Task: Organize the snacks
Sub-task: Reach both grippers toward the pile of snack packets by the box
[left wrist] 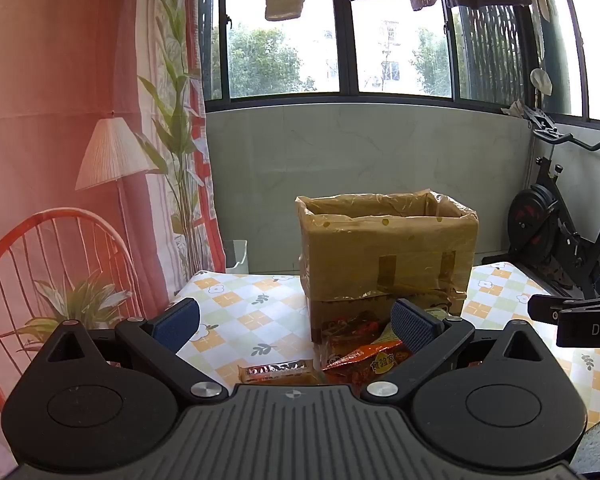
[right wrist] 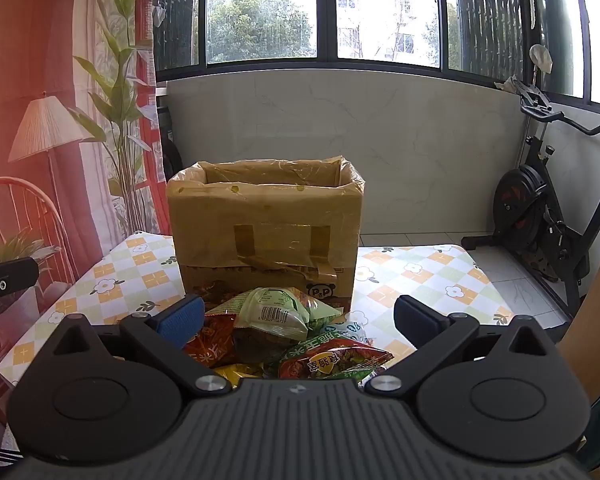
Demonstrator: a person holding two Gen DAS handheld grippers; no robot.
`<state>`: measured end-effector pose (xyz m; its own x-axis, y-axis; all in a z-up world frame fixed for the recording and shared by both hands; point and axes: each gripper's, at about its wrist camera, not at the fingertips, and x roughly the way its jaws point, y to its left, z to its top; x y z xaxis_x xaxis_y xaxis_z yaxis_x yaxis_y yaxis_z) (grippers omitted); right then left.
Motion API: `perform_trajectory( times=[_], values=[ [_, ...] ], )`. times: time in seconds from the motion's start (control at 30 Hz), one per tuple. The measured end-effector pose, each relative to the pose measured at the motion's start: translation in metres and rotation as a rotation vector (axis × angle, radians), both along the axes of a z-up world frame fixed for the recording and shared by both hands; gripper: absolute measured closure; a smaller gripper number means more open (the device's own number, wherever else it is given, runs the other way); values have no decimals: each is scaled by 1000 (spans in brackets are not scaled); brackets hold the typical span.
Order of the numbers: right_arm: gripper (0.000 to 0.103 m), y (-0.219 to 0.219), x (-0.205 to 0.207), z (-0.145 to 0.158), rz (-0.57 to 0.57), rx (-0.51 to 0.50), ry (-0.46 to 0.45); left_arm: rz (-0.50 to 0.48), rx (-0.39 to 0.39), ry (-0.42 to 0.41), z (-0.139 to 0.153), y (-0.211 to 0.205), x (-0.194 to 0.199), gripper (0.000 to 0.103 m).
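- A table covered by a checked floral tablecloth [right wrist: 412, 268] is seen, with an open-topped cardboard box [right wrist: 266, 232] stood upright toward its far edge; the box is wrapped in brown tape and clear film.
- A pile of snack packets [right wrist: 284, 332] is found on the cloth against the box's near face, toward the near edge of the table.
- In the pile, a green packet with a barcode [right wrist: 274, 312] is laid on top; a red-and-green packet [right wrist: 334, 362] and an orange-red packet [right wrist: 210, 338] are lower down, overlapping it.
- From the left wrist view, a brown wrapped bar [left wrist: 278, 372] is noted lying flat just left of an orange packet [left wrist: 374, 360], apart from the box.
- Left gripper [left wrist: 296, 322]: fingers released, spread wide; nothing is clasped. The right pad [left wrist: 414, 322] appears in front of the pile; contact cannot be judged.
- Right gripper [right wrist: 300, 320]: fingers released, spread wide, nothing grasped; the pile is framed between the blue pads [right wrist: 180, 322].
- An exercise bike [right wrist: 540, 216] is recorded on the floor beyond the table's right edge.
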<state>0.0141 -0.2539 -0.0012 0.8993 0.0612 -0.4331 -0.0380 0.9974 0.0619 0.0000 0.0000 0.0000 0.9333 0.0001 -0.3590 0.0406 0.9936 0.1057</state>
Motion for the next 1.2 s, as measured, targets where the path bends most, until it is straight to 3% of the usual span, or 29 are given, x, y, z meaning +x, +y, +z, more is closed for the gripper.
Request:
perform_trajectory(
  times=[0.4, 0.53, 0.67, 0.9, 1.03, 1.2],
  values=[
    [0, -1, 1, 0, -1, 5, -3, 0, -6, 5, 1, 2, 2, 0],
    [0, -13, 0, -2, -32, 44, -59, 15, -33, -16, 5, 9, 3, 0],
    [0, -26, 8, -7, -58, 62, -114, 40, -38, -45, 2, 17, 19, 0],
    [0, -37, 41, -28, -72, 79, -63, 34, -11, -24, -23, 9, 59, 1],
    [0, -35, 57, -51, -76, 87, 3, -30, -29, 2, -46, 5, 73, 1],
    [0, -28, 72, -78, -35, 57, 77, -210, -54, 110, -84, -7, 88, 1]
  ],
)
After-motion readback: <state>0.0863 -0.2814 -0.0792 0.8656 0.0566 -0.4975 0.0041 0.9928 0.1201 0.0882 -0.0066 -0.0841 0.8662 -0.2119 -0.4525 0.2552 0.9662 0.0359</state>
